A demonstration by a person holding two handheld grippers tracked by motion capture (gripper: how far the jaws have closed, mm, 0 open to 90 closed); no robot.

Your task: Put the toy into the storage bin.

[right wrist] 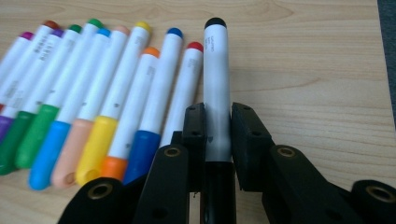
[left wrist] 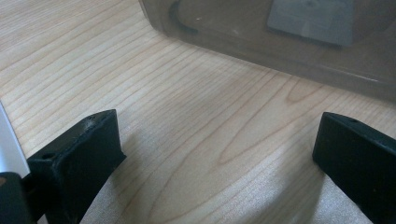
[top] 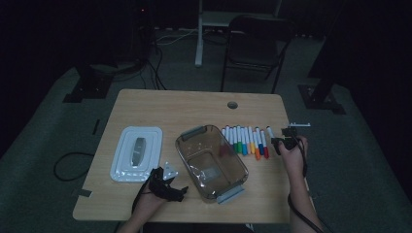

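Note:
A row of white markers [top: 243, 141] with coloured caps lies on the wooden table, right of a clear plastic container [top: 240, 170]. My right gripper [top: 282, 143] sits at the right end of the row. Its jaws are shut on the black-capped marker [right wrist: 216, 79], which lies flat beside the red-capped one [right wrist: 189, 84]; the gripper [right wrist: 217, 116] pinches it near its black cap end. My left gripper [top: 175, 189] rests low at the container's near left corner. It is open [left wrist: 215, 135] over bare wood, with the container wall [left wrist: 280, 51] just ahead.
A white rectangular lid [top: 124, 160] with a grey handle lies left of the container; its edge [left wrist: 7, 140] shows beside my left jaw. A cable hole [top: 232, 105] is at the table's far side. A folding chair [top: 257, 43] stands beyond the table.

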